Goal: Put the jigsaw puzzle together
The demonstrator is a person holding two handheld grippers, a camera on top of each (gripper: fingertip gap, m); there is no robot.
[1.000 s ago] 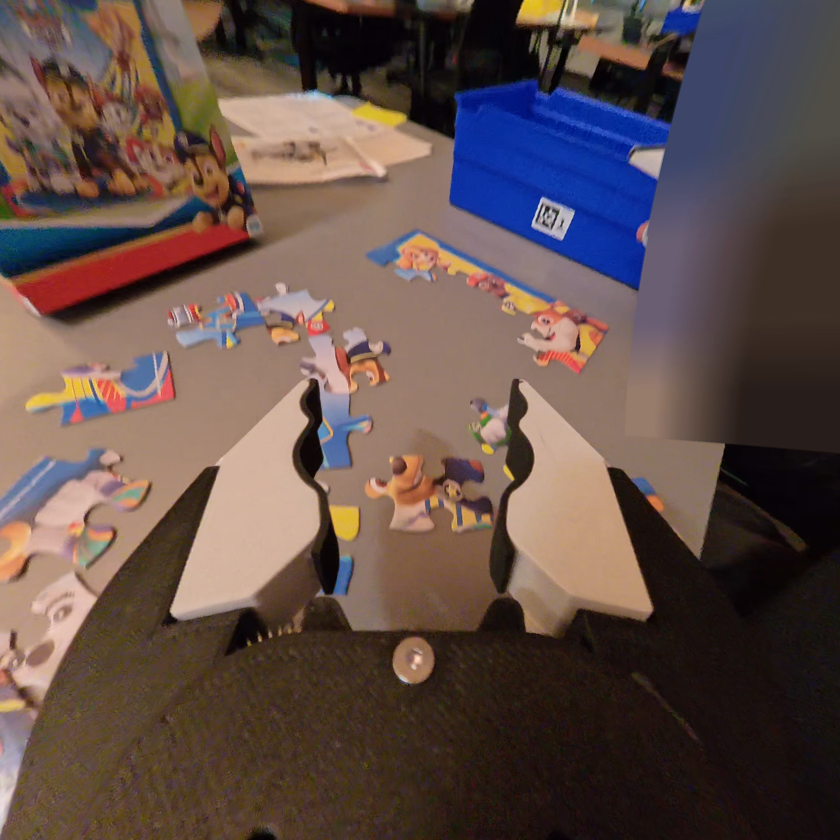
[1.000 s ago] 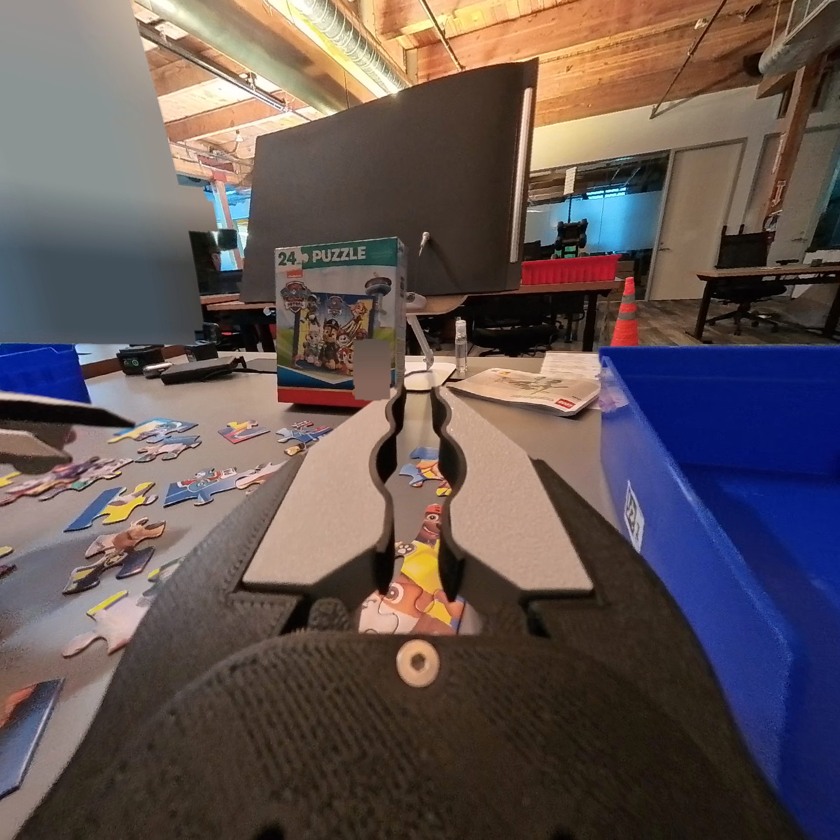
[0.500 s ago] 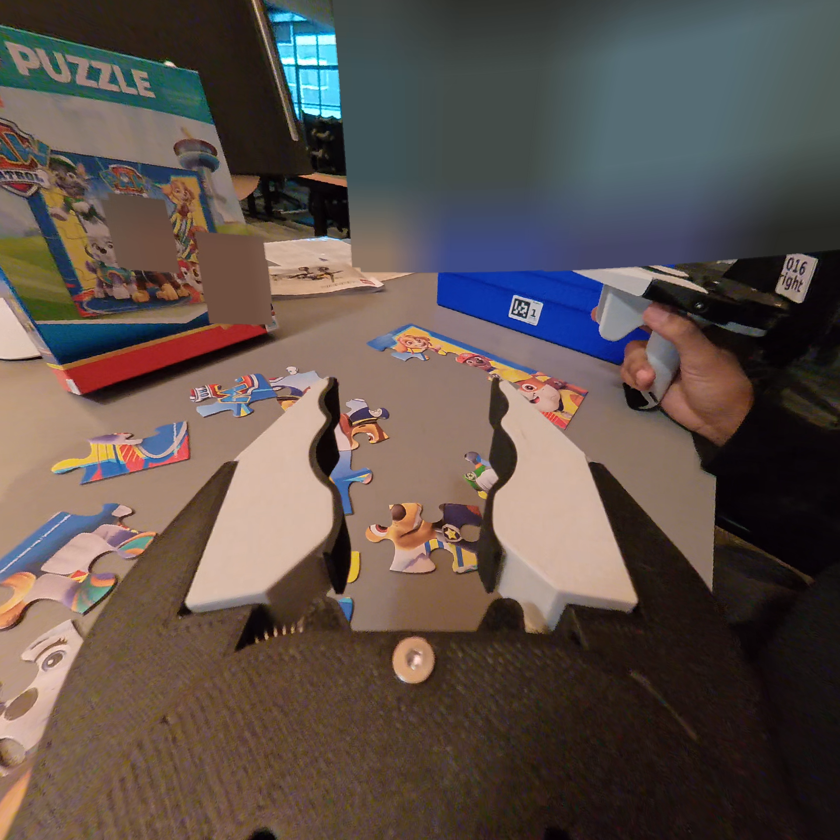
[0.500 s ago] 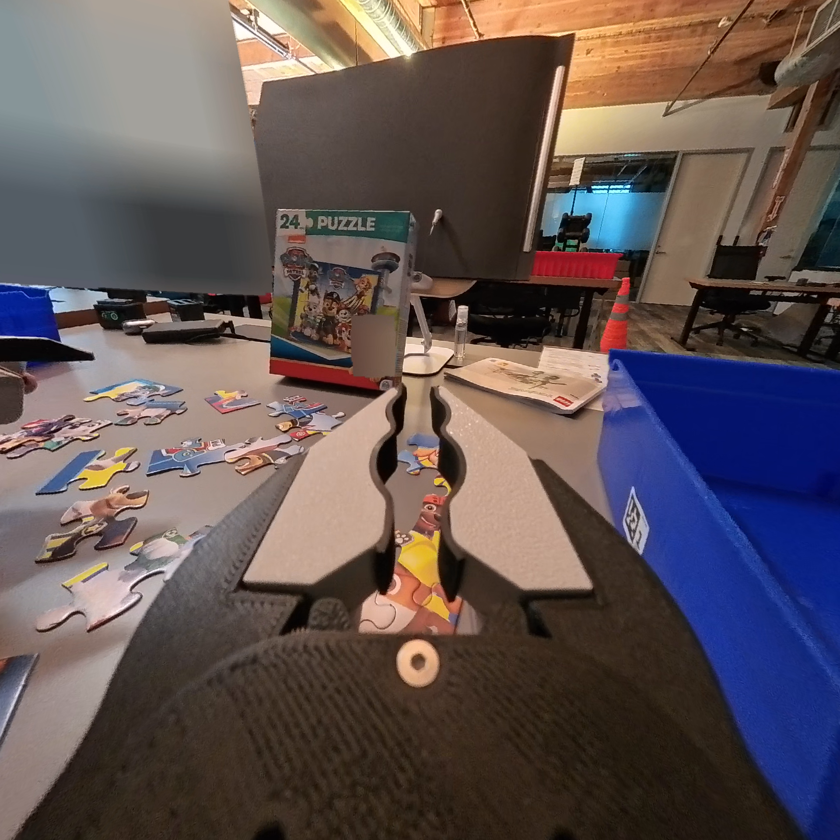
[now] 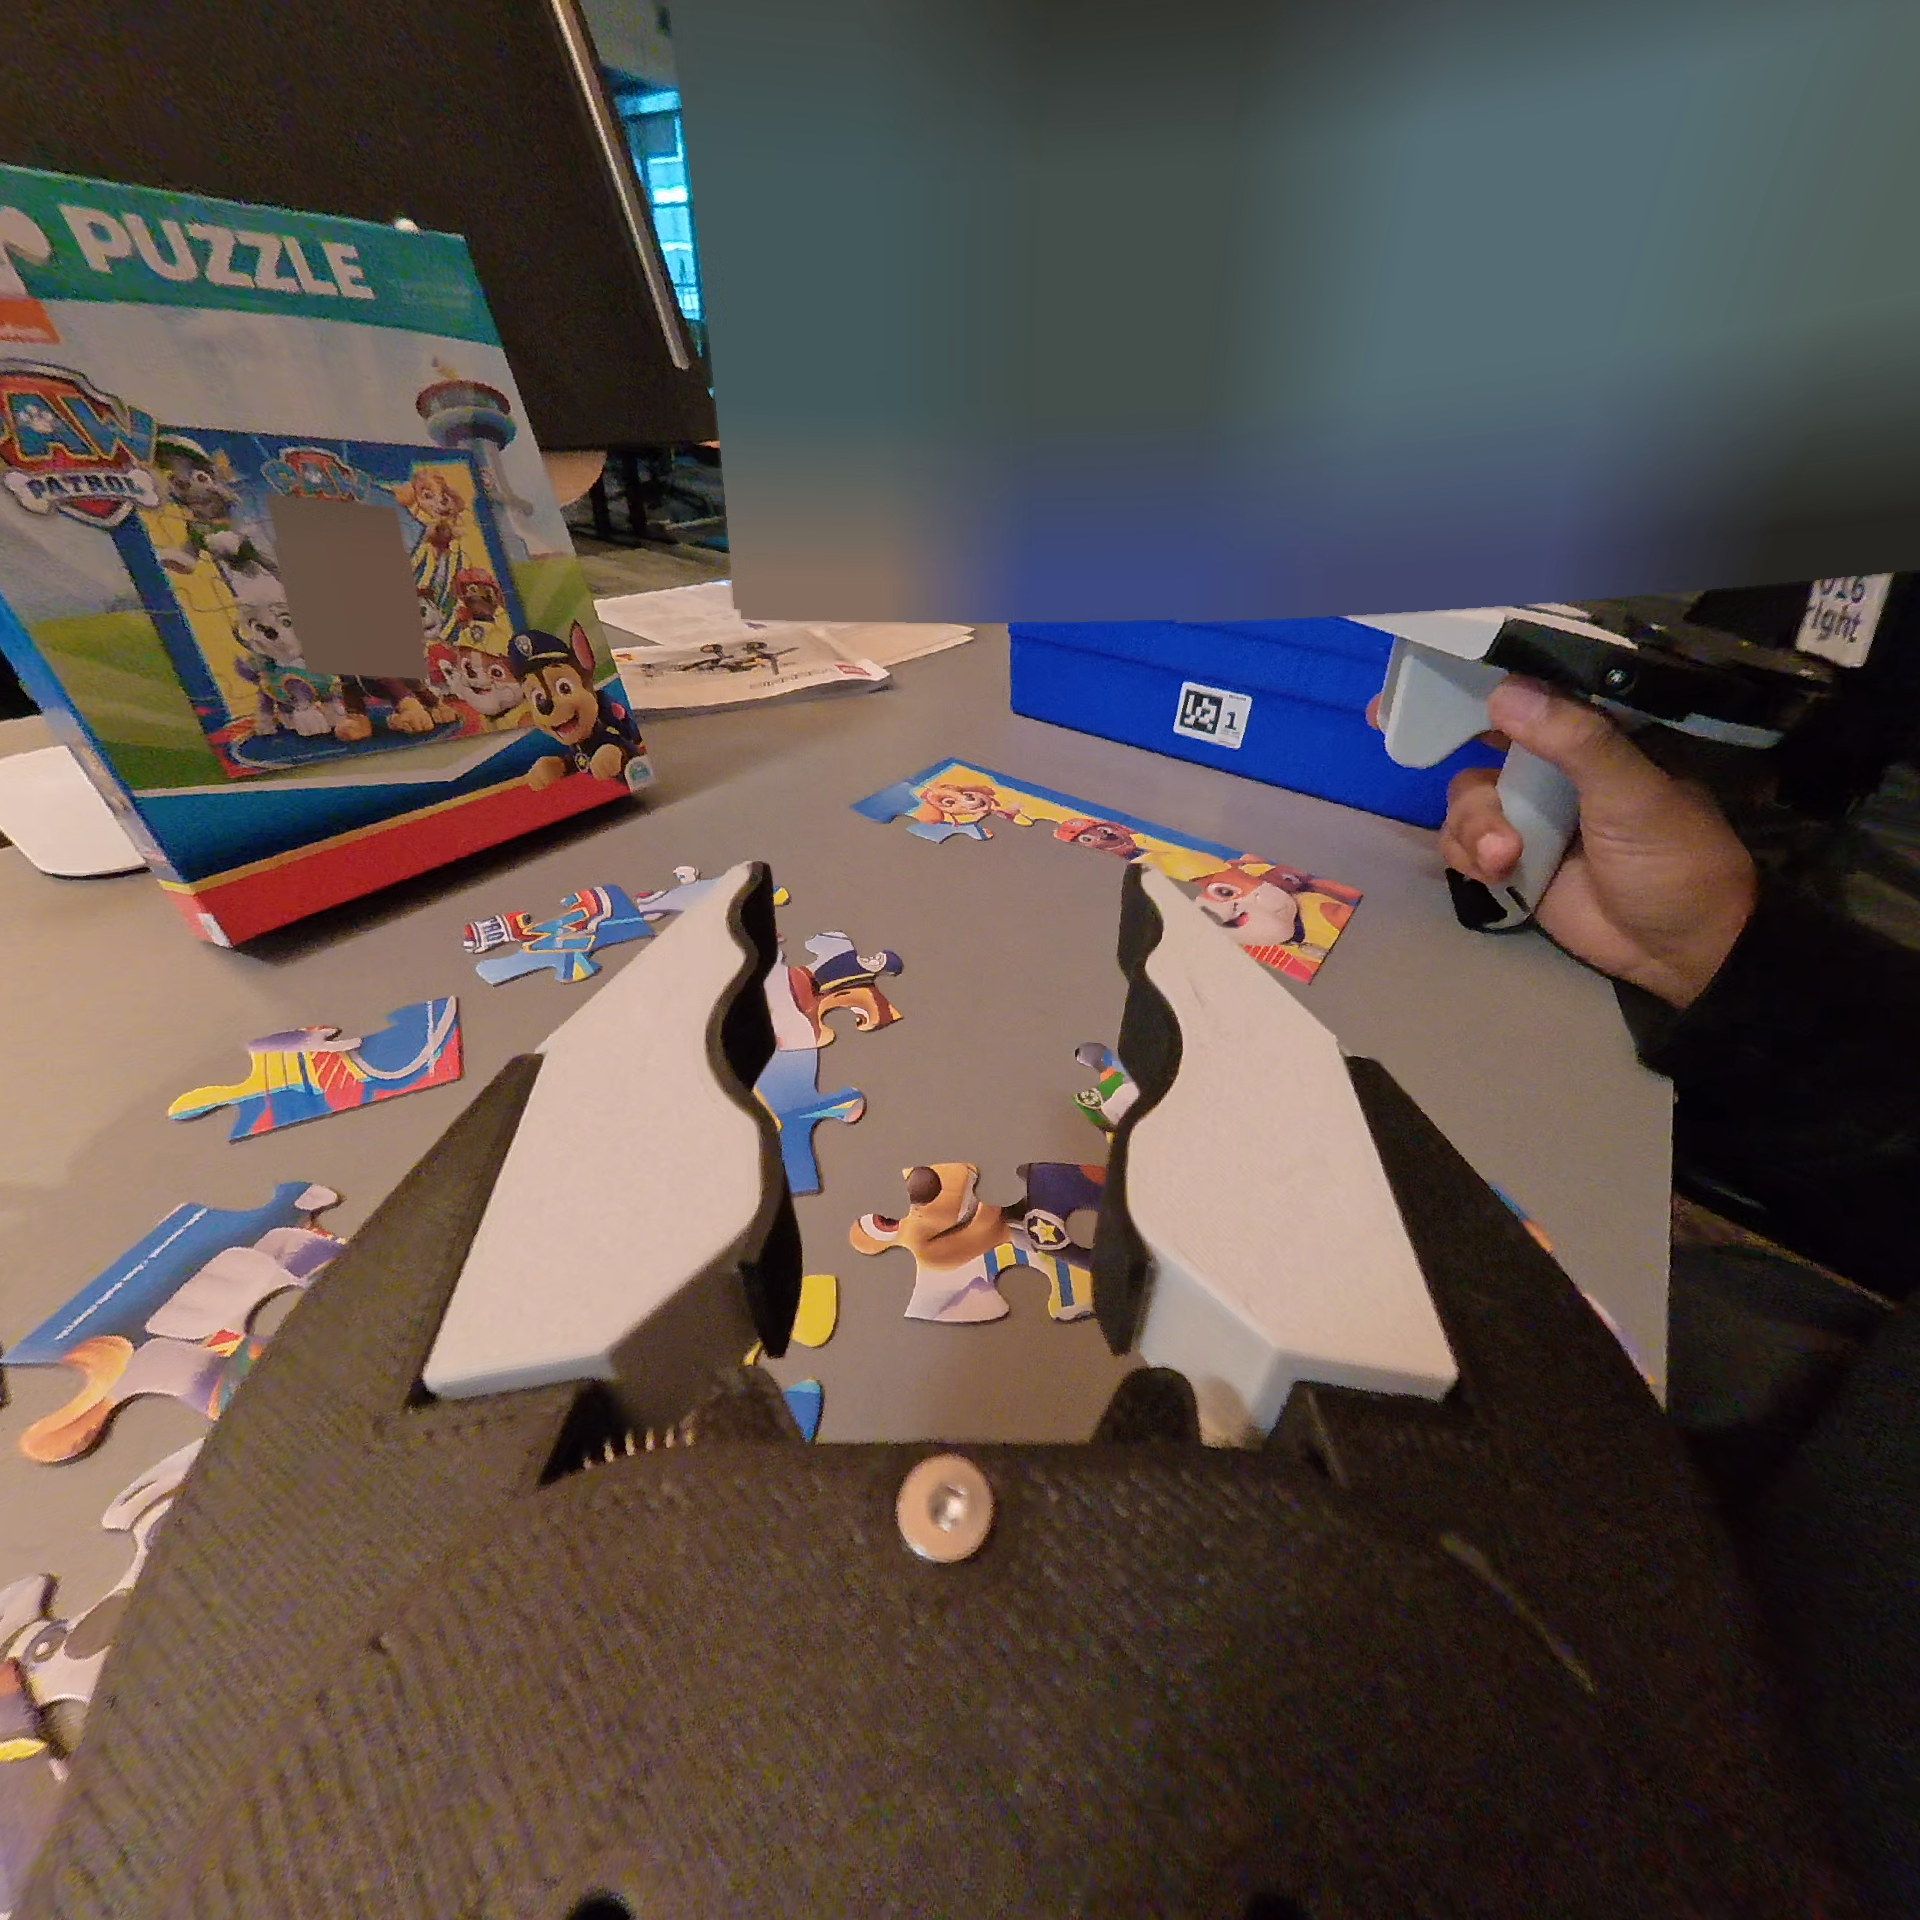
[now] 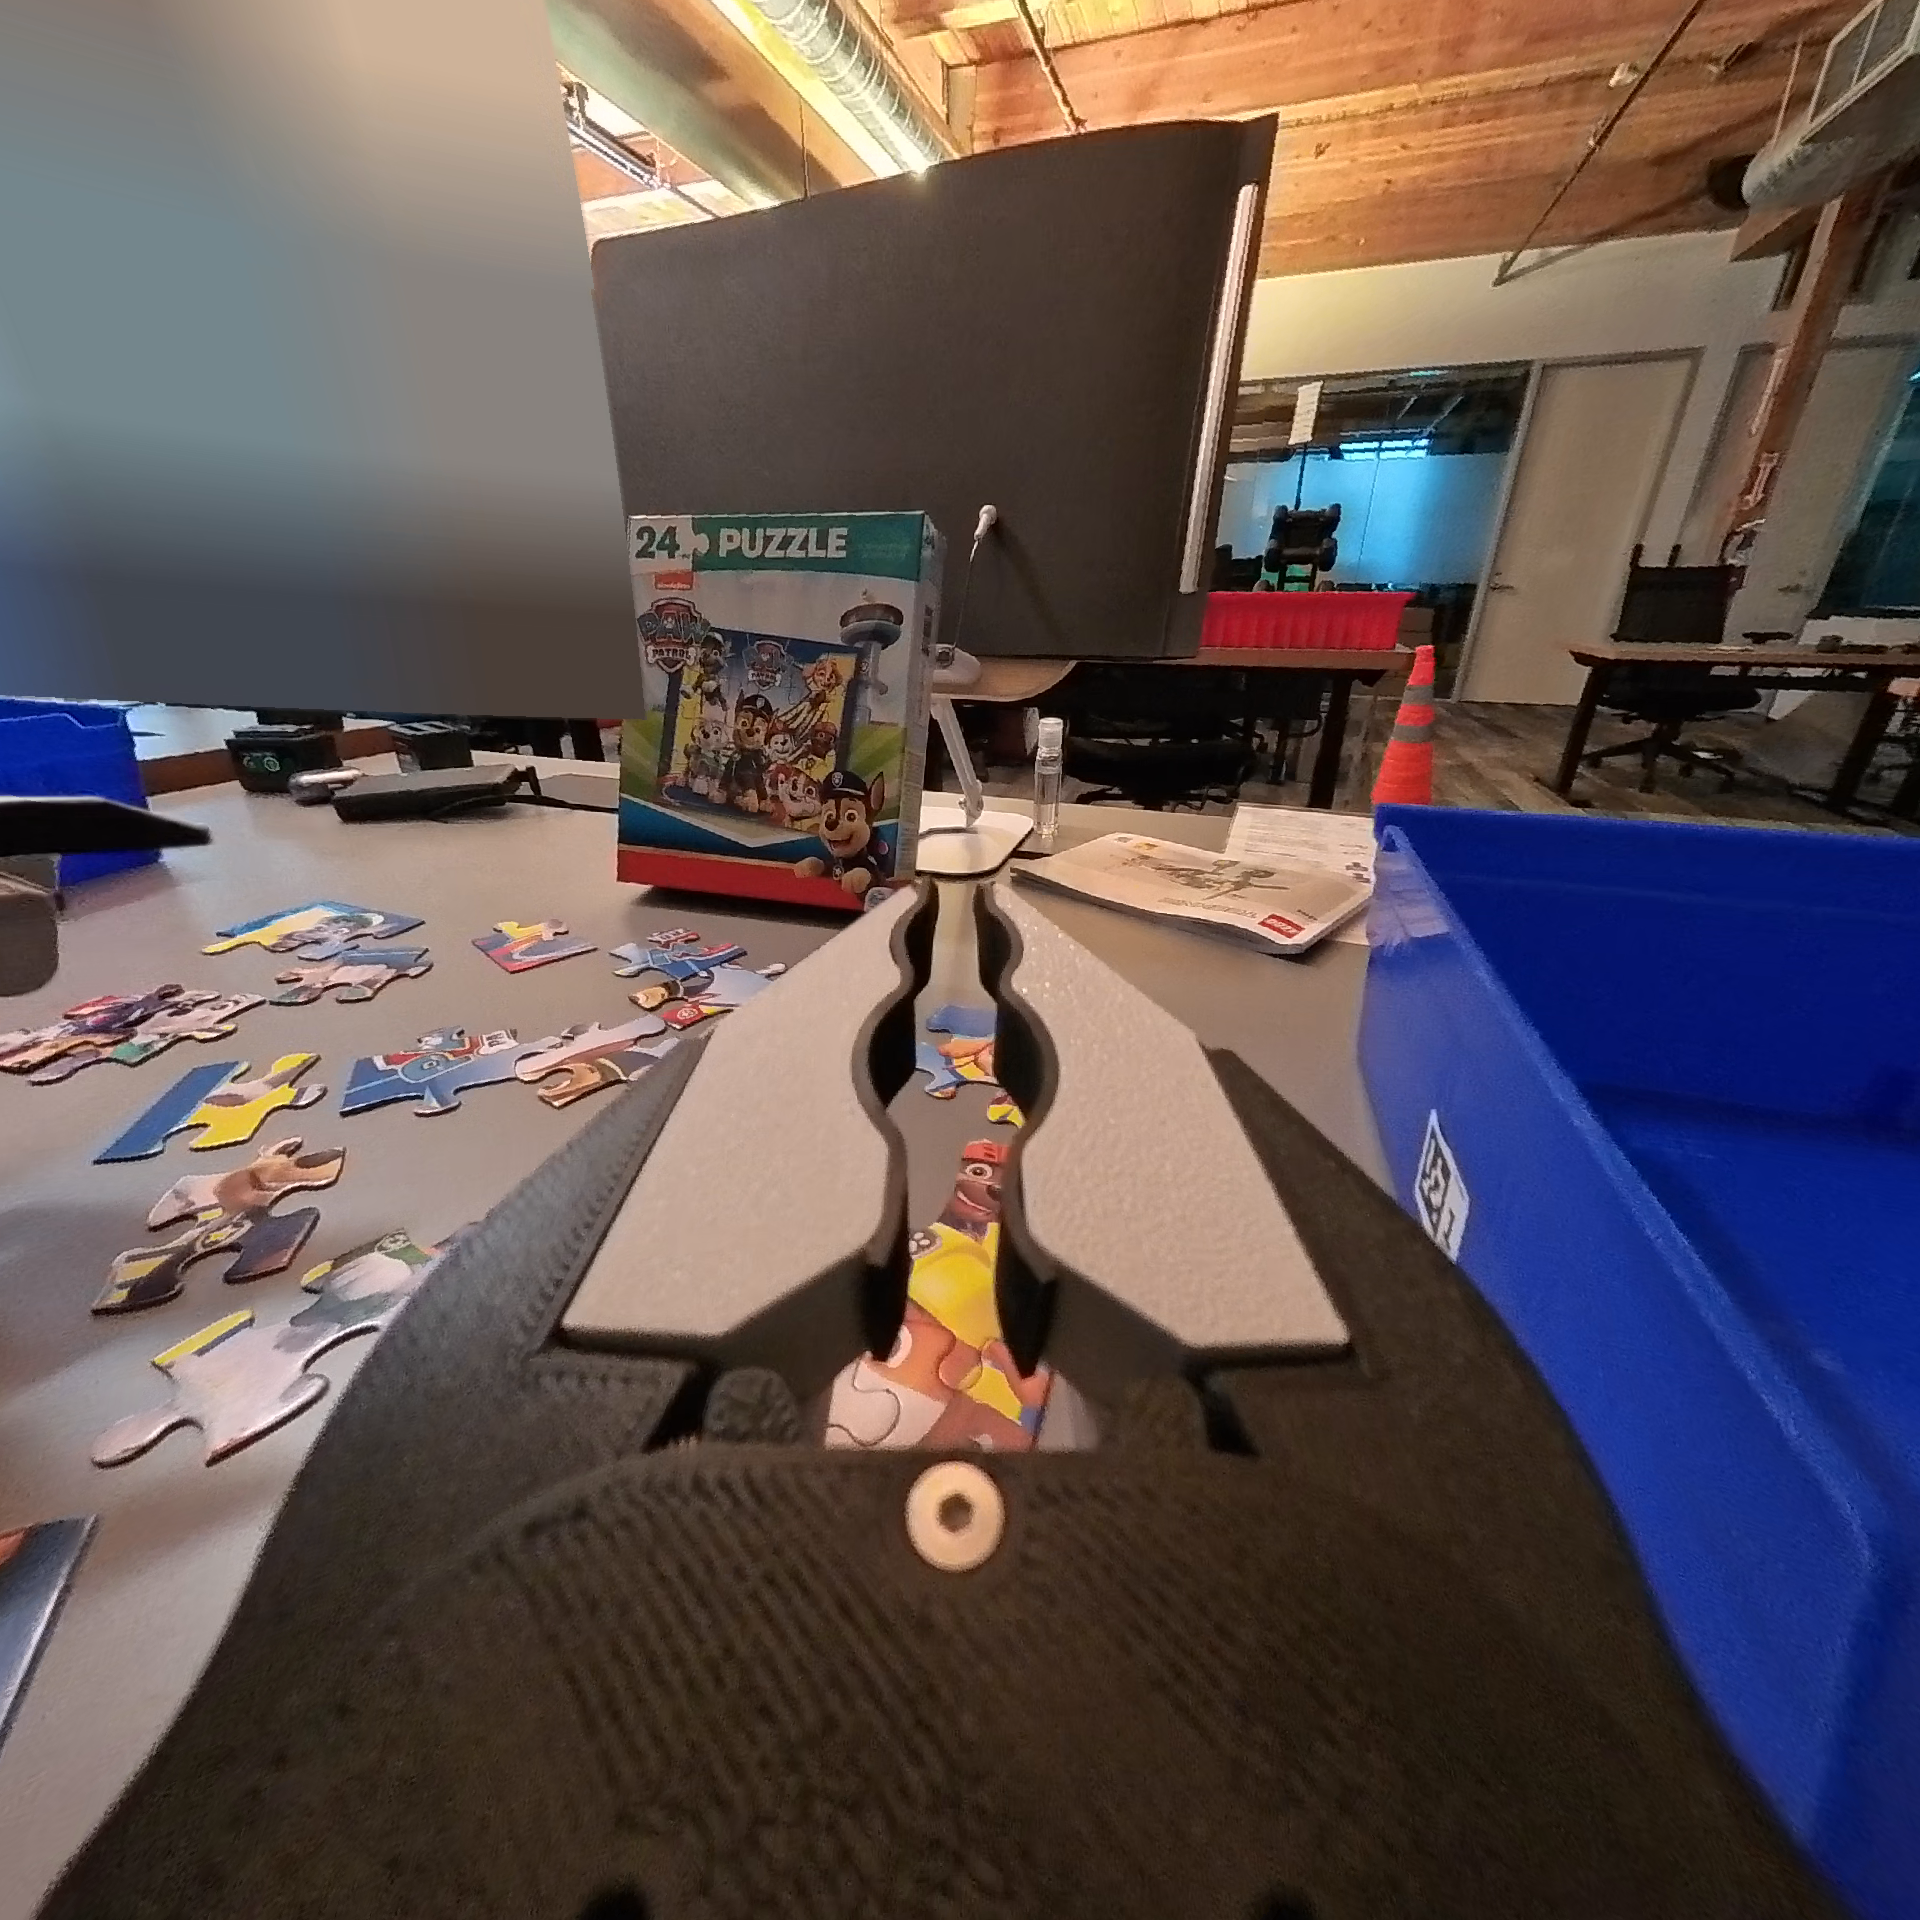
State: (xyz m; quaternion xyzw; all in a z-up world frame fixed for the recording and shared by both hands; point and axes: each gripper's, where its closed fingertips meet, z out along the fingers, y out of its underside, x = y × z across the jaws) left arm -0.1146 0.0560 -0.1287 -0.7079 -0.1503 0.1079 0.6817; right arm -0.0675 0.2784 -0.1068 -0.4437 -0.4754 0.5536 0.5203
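Observation:
My left gripper [image 5: 945, 883] is open and empty above the grey table [image 5: 997, 1049]. Loose puzzle pieces lie under it: a tan dog piece [image 5: 977, 1242] between the fingers and a capped dog piece [image 5: 842, 987] by the left finger. My right gripper [image 6: 953, 896] has its fingers drawn almost together, with only a narrow slit and nothing in it. It hovers over a joined strip of puzzle pieces [image 6: 966, 1195], which also shows in the left wrist view [image 5: 1112, 842]. A hand [image 5: 1621, 883] holds the right gripper's handle.
A puzzle box [image 6: 774, 707] stands at the back and also shows in the left wrist view [image 5: 312, 582]. A blue bin [image 6: 1662, 1039] is on the right, with a booklet [image 6: 1195, 894] behind the fingers. Many loose pieces [image 6: 229, 1101] lie on the left. The tips of one gripper are about 25 centimeters away from the tips of the other.
My left gripper's fingers narrowed a little, then held still, and its view tilted up off the table. My right gripper's fingers drew slightly closer together on nothing.

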